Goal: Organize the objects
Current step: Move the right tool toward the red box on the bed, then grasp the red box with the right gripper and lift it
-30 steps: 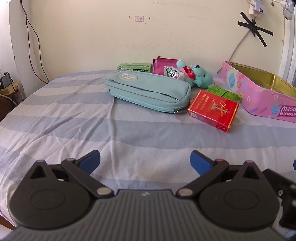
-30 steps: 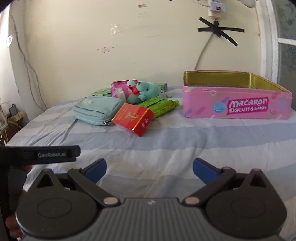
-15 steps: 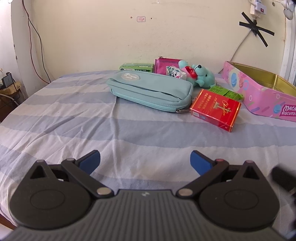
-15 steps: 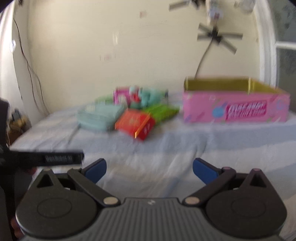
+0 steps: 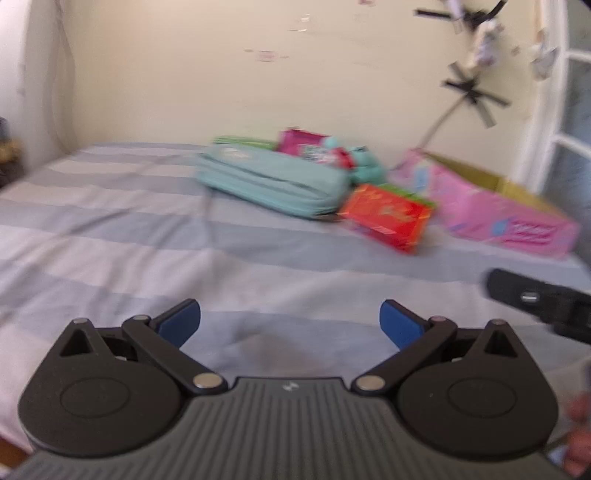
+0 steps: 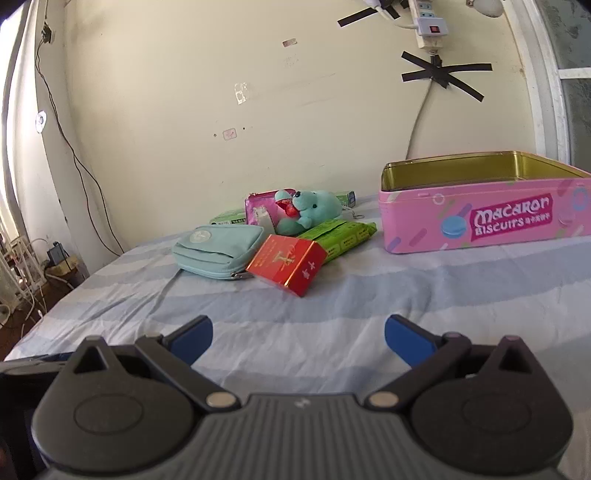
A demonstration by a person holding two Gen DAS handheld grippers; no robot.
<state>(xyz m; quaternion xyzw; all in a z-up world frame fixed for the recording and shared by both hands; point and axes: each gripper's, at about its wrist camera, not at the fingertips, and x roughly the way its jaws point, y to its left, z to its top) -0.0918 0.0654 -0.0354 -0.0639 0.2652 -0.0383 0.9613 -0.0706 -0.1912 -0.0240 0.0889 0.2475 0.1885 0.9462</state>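
Observation:
On the striped bed sheet point(image 6: 332, 306) lies a cluster: a teal zip pouch point(image 6: 218, 253), a red box point(image 6: 286, 264), a green packet point(image 6: 338, 236), a teal plush toy point(image 6: 310, 210) and a pink pouch point(image 6: 260, 208). An open pink biscuit tin point(image 6: 480, 218) stands to the right, with nothing showing inside it. My right gripper point(image 6: 298, 334) is open and empty, short of the red box. In the blurred left wrist view, my left gripper point(image 5: 290, 321) is open and empty too, well before the teal pouch point(image 5: 273, 182), red box point(image 5: 386, 216) and tin point(image 5: 491, 214).
A cream wall point(image 6: 258, 92) backs the bed, with a taped power strip point(image 6: 430, 22) and cable. Wires and clutter point(image 6: 29, 266) sit on the floor off the bed's left edge. The other gripper's black body point(image 5: 543, 301) pokes in at the right of the left wrist view.
Both grippers have shifted while staying open. The left view has swung and blurred, with the objects now farther right. The right view has risen and sharpened, and the cluster looks closer.

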